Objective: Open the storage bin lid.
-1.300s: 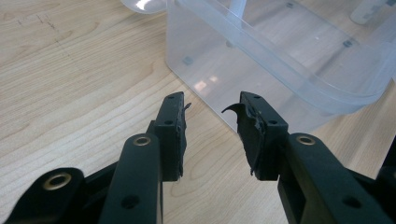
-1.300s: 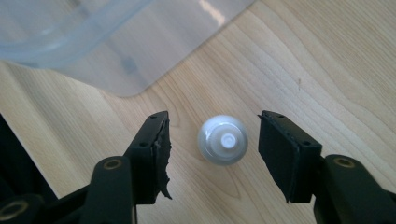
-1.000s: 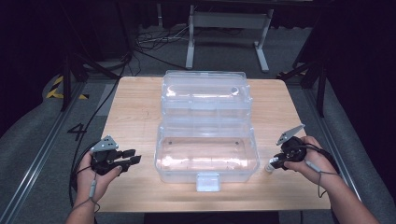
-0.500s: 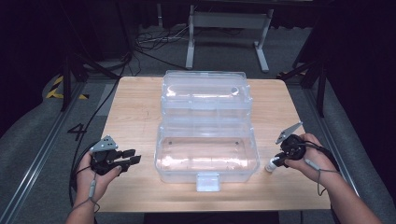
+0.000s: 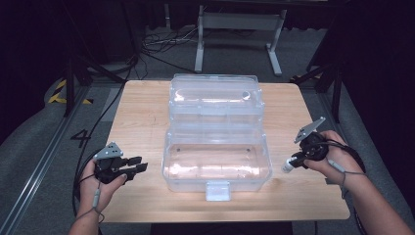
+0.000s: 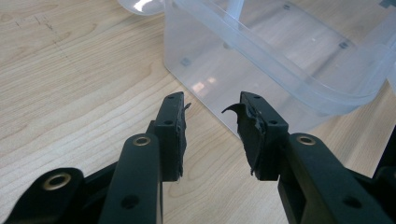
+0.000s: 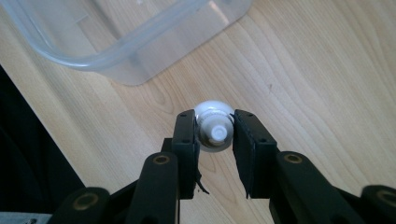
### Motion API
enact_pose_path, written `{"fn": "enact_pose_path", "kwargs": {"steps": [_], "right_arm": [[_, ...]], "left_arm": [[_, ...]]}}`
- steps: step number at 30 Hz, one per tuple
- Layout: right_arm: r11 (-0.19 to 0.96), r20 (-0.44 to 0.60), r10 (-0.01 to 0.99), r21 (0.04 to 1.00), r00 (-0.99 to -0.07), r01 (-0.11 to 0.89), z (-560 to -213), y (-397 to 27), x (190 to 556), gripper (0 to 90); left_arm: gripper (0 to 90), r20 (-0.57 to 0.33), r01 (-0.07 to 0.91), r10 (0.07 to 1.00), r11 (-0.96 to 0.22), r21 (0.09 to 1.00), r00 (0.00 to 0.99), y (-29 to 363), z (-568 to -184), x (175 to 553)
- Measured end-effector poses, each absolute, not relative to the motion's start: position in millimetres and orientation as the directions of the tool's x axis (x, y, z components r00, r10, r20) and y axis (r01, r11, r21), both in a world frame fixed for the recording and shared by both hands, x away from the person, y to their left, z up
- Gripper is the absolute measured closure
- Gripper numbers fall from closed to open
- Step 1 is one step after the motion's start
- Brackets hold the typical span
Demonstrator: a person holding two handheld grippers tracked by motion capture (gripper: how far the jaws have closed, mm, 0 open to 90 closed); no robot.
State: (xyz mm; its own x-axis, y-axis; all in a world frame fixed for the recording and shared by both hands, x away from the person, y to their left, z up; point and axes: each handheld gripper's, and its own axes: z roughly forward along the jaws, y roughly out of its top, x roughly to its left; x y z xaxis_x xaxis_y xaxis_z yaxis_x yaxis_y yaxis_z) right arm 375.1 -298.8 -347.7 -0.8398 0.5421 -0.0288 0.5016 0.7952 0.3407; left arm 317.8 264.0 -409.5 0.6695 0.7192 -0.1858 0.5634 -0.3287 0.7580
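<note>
Clear plastic box (image 5: 217, 164) standing open at mid-table, its lid (image 5: 214, 95) folded back on the far side and its latch tab (image 5: 218, 190) facing the near edge; the interior appears empty, though reflections on the walls make this hard to confirm. Right gripper (image 5: 297, 159) at the right of the box, near but apart from its wall; jaws clamped on a small white light bulb (image 7: 214, 125), seen end-on in the right gripper view with its base toward the camera and its rounded glass pointing down at the wooden table (image 5: 142, 112); whether the bulb touches the table or hangs just above it cannot be told. Left gripper (image 6: 212, 128) at the near left of the box, jaws apart and holding nothing, aimed at the box's near left corner without touching it. Stage, as judged: the bulb is grasped, so pickup seems done; remaining are the carry over the right wall, the release inside the box and, probably, closing the lid, for which the idle left gripper appears well placed.
</note>
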Motion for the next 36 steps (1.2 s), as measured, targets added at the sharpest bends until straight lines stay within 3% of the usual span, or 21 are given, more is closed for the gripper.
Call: {"fn": "enact_pose_path", "kwargs": {"steps": [15, 36], "right_arm": [[0.813, -0.050, 0.502, 0.368, -0.863, 0.451, -311, -291, 373, 70.9], [0.875, -0.058, 0.353, 0.374, -0.934, 0.307, -288, -246, 374, 70.9]], "left_arm": [[62.5, -0.188, 0.563, 0.718, -0.327, 0.759, 0.670, 264, -409, 318], [62.5, -0.190, 0.563, 0.717, -0.325, 0.760, 0.670, 265, -409, 318]]}}
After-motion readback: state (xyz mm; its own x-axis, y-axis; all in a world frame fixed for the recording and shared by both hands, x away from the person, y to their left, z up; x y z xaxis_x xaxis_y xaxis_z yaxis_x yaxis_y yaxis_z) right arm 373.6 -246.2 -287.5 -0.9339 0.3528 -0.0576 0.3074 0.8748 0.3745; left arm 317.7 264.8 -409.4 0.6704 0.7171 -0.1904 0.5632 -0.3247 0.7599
